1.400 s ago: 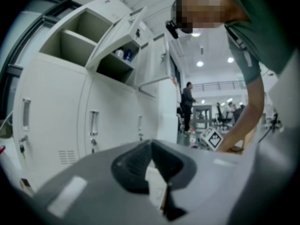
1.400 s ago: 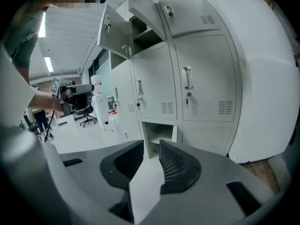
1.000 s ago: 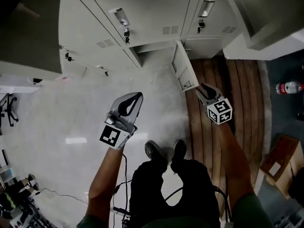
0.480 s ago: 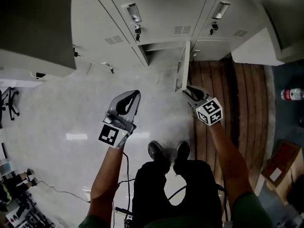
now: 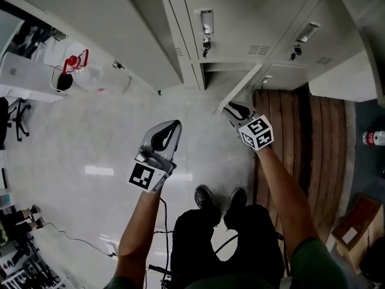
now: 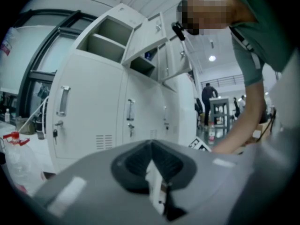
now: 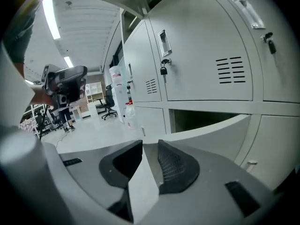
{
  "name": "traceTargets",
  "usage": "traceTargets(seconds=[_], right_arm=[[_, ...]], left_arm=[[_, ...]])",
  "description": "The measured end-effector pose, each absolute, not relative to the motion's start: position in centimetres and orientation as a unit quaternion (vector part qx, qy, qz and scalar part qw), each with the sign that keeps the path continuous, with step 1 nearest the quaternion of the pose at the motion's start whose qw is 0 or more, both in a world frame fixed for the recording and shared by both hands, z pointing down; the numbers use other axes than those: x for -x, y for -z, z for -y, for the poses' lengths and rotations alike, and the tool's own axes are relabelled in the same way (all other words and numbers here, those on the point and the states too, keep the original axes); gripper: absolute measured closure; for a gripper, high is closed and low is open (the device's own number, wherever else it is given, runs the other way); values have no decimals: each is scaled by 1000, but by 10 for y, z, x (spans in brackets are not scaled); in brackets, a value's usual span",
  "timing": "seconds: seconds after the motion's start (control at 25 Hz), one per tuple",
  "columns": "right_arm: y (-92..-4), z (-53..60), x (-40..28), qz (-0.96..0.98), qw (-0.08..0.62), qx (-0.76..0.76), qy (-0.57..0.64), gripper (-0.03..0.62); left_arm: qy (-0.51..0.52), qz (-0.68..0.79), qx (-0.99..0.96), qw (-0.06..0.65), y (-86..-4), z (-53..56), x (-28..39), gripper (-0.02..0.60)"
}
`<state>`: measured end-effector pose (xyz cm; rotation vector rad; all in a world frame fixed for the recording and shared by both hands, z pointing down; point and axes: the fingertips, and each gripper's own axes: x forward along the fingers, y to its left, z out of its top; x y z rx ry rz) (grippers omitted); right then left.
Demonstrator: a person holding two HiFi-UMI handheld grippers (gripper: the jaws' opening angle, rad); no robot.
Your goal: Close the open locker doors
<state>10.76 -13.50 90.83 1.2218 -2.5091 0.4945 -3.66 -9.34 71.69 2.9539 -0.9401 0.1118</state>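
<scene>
L gripper (image 5: 172, 127), 11 o'clock: jaws closed, empty, idle. R gripper (image 5: 228, 108), 1 o'clock: clamped on free edge of low locker door (image 5: 242, 88), approx. half shut. Remaining: seat it flush, then shut upper doors (image 6: 146, 37).

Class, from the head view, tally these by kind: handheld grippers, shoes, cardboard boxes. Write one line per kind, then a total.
Grippers: 2 (left gripper, right gripper)
Shoes: 2 (left shoe, right shoe)
Cardboard boxes: 1
Total: 5
</scene>
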Motion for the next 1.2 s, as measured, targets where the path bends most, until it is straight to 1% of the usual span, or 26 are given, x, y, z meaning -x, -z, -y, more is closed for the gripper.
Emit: traceTargets(seconds=[0.28,0.6,0.92,1.08,1.2], right_arm=[[-913,196,-83,875,159,-424,-169,500],[-925,256,-103,855,172,-455,-178,500],[-925,284,-119,842,182,-473,-184,499],[-912,290,-126,837,185,-479,-187,488],[-897,279,-126,841,189,-468,-193,485]], left_arm=[[-36,307,-951,6,-702,106,42,578],[-44,314,-949,-4,-702,115,43,578],[-48,325,-945,-2,-701,122,45,578],[-46,328,-943,1,-689,122,41,578],[-64,327,-943,1,-678,116,39,578]])
